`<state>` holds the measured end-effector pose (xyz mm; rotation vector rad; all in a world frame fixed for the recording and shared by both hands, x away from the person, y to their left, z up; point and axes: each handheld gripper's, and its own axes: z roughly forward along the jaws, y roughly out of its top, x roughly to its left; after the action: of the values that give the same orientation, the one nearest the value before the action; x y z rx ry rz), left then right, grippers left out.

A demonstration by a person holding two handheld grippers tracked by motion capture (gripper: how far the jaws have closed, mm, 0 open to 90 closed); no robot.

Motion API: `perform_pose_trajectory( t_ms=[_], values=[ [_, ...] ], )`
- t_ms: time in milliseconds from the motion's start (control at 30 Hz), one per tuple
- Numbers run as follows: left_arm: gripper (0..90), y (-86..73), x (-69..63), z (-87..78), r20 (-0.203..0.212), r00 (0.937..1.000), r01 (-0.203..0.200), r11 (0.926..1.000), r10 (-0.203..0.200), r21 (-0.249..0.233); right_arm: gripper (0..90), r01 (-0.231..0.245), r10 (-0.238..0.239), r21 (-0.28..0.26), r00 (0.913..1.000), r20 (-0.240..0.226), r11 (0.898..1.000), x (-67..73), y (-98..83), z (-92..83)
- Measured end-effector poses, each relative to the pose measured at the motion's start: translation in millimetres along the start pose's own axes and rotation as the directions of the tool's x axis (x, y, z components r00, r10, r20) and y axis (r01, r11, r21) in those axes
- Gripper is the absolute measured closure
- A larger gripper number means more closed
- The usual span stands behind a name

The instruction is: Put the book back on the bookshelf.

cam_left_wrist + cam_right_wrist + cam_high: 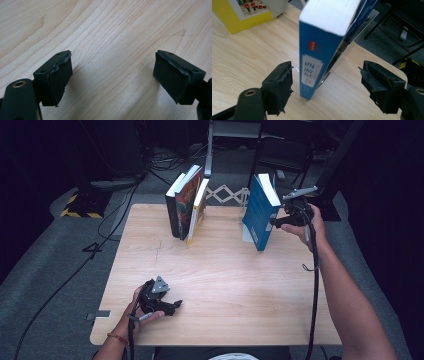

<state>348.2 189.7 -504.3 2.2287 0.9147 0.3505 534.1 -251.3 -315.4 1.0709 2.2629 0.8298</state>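
A light wooden table (220, 285) with rounded corners is seen from the high view, standing on grey carpet with dark cables trailing at the left. Wide bare tabletop is left across the middle and front; the far edge is the crowded part. Three leaning books, one dark, one red-covered and one yellow-edged (187, 208), are stood near the far edge, left of centre. A thick blue paperback book (260, 212) is stood upright near the far right corner, tilted back against a clear plastic bookend (362, 23) close to the table's right edge. Open wood is left between the blue book and the leaning books.

The right gripper (282, 222) is held just beside the blue book's right side, near the table's right edge. In the right gripper view (325, 86) the book's spine and lower corner are seen between the two black jaws, which are spread wider than the book; a gap shows on each side, with no pad pressed on it. Nothing is grasped.

The left gripper (170, 306) is rested low on the front left part of the table, well apart from all books. In the left gripper view (112, 75) its jaws are spread wide over bare wood, released and empty.
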Motion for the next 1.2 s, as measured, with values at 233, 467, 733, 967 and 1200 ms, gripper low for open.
perform_pose_trajectory(
  t_ms=[233, 467, 733, 967, 1200],
  values=[
    [16.1, 0.0, 0.0, 0.0, 0.000, 1.0000, 0.000, 1.0000, 0.000, 0.000, 25.8, 0.023, -0.023, 0.010, 0.9997, -0.008, 1.000, 4.7, -12.1, 4.0],
    [16.0, 0.0, 0.1, 0.0, -0.002, 1.0000, -0.002, 1.0000, 0.002, 0.000, 25.8, 0.042, -0.042, 0.018, 0.9991, -0.010, 0.999, 8.6, -20.5, 6.1],
    [16.0, 0.0, 0.0, 0.0, -0.001, 1.0000, 0.000, 1.0000, 0.000, 0.000, 26.0, 0.054, -0.053, 0.019, 0.9984, -0.021, 0.998, 12.0, -30.8, 7.3],
    [16.0, 0.0, 0.0, 0.0, 0.000, 1.0000, 0.001, 1.0000, -0.001, 0.000, 25.8, 0.073, -0.072, 0.014, 0.9970, -0.028, 0.997, 17.6, -43.6, 6.3],
    [16.0, 0.0, 0.0, 0.0, 0.000, 1.0000, 0.000, 1.0000, 0.000, 0.000, 25.5, 0.082, -0.082, 0.014, 0.9959, -0.040, 0.997, 21.7, -55.0, 4.2]
  ],
)
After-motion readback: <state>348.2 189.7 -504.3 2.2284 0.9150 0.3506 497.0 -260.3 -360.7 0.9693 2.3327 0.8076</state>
